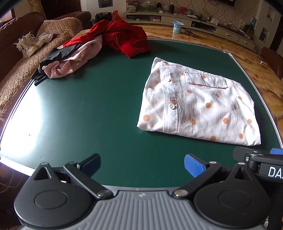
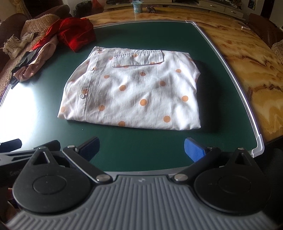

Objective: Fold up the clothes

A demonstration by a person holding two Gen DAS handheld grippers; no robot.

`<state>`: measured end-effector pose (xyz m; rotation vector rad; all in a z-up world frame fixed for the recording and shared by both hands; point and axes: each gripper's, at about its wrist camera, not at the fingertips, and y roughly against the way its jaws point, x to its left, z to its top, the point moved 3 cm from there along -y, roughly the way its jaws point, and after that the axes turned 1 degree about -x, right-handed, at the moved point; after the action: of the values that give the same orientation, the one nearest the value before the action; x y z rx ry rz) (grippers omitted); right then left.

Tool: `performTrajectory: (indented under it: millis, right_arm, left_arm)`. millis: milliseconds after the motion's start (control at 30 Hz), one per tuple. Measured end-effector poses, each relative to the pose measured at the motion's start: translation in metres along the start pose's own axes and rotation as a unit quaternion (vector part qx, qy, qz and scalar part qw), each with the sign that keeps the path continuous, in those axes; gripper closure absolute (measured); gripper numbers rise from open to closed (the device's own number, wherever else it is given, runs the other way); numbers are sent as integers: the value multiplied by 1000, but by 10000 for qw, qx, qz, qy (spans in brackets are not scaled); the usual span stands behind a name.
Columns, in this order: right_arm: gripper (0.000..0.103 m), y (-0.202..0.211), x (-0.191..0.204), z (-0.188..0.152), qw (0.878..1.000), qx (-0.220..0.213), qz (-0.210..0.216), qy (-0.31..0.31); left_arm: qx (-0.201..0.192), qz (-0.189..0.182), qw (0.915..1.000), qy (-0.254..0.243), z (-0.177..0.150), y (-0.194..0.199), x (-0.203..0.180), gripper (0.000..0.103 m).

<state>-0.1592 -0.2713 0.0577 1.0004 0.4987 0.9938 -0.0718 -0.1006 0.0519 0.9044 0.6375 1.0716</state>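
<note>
A white shirt with orange dots [image 1: 199, 104] [image 2: 134, 90] lies folded into a flat rectangle on the green mat [image 1: 99, 99] [image 2: 138, 146], pocket and button placket facing up. My left gripper [image 1: 142, 165] hovers open near the mat's front edge, left of the shirt, with nothing between its fingers. My right gripper [image 2: 141, 148] is open too, just in front of the shirt's near edge and apart from it. The right gripper's body [image 1: 261, 164] shows at the lower right of the left wrist view.
A heap of unfolded clothes, red [image 1: 123, 37] [image 2: 74, 33], pink [image 1: 74, 60] and black, sits at the mat's far left corner. A sofa [image 1: 23, 67] with white shoes stands beyond it. A small cup [image 1: 177, 26] [image 2: 136, 6] stands on the marbled table [image 2: 238, 53].
</note>
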Motion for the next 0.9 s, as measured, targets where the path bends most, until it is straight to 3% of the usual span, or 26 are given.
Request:
performTrajectory:
  millis: [100, 567, 900]
  right_arm:
    - [0, 4, -4, -5, 9999, -63, 50, -90]
    - [0, 6, -5, -28, 9996, -232, 50, -130]
    - [0, 5, -6, -36, 9993, -357, 1, -126]
  left_arm:
    - [-74, -130, 9998, 97, -5, 4, 1, 0]
    - [-316, -91, 9993, 159, -32, 8, 2, 0]
    - [-502, -93, 9987, -31, -40, 5, -3, 0]
